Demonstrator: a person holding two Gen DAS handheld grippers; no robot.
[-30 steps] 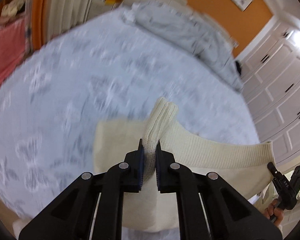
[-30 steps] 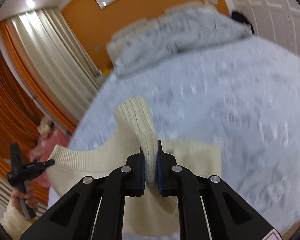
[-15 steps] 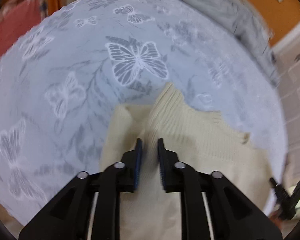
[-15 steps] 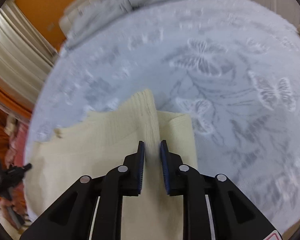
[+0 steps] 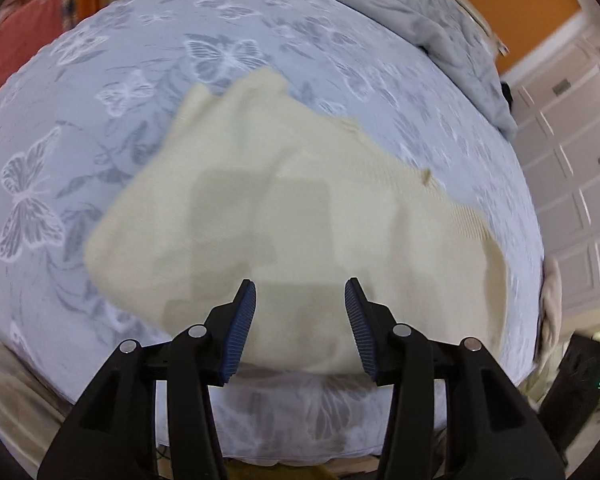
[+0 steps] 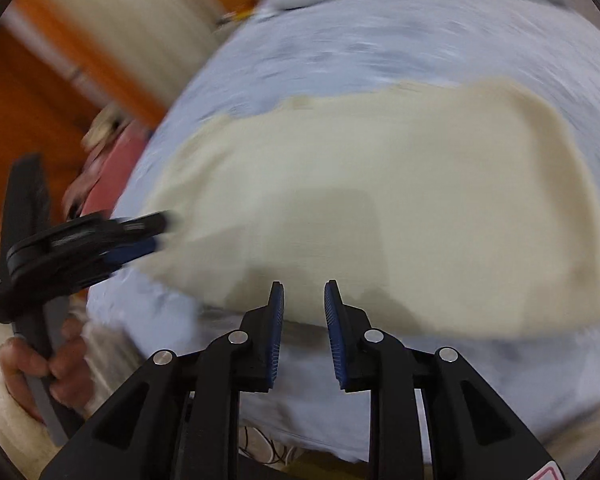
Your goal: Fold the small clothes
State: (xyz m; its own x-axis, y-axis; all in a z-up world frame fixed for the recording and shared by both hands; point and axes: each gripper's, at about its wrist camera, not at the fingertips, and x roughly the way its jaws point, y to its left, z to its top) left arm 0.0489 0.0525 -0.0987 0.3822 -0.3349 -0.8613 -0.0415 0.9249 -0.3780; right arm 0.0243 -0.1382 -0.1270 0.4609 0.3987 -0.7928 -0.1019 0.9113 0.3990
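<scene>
- While a cream knit garment (image 5: 312,216) lies spread flat on the bed (image 5: 100,128), near its front edge, the left gripper (image 5: 300,322) hangs above the cloth with its jaws apart at a moderate gap, having just been opening, and nothing is between the blue pads.
- The right gripper (image 6: 303,330) hovers over the garment's near hem with a narrow gap between its jaws, which opened within the last second, and no cloth is caught in them.
- The bed wears a pale blue-grey cover printed with white butterflies and leaves; a rumpled grey quilt (image 5: 412,20) is heaped along its far side.
- In the left wrist view an orange wall (image 5: 512,12) rises behind the bed, with white panelled cupboard doors (image 5: 572,152) at the right and a framed picture partly seen at the top edge.
- A red or pink cloth (image 5: 16,52) shows at the far left of that view, beyond the bed.
- The right wrist view is heavily blurred; it shows orange drapes (image 6: 32,108), a pale curtain (image 6: 120,32) and a pinkish heap (image 6: 108,168) beside the bed.
- In the same view the left gripper reaches in from the left, its tips at the garment's edge, and a hand (image 6: 48,368) in a fluffy white sleeve (image 6: 4,420) grips its handle.
- The garment's ribbed edge runs along its far right side in the left wrist view, and 1 corner points toward the quilt.
</scene>
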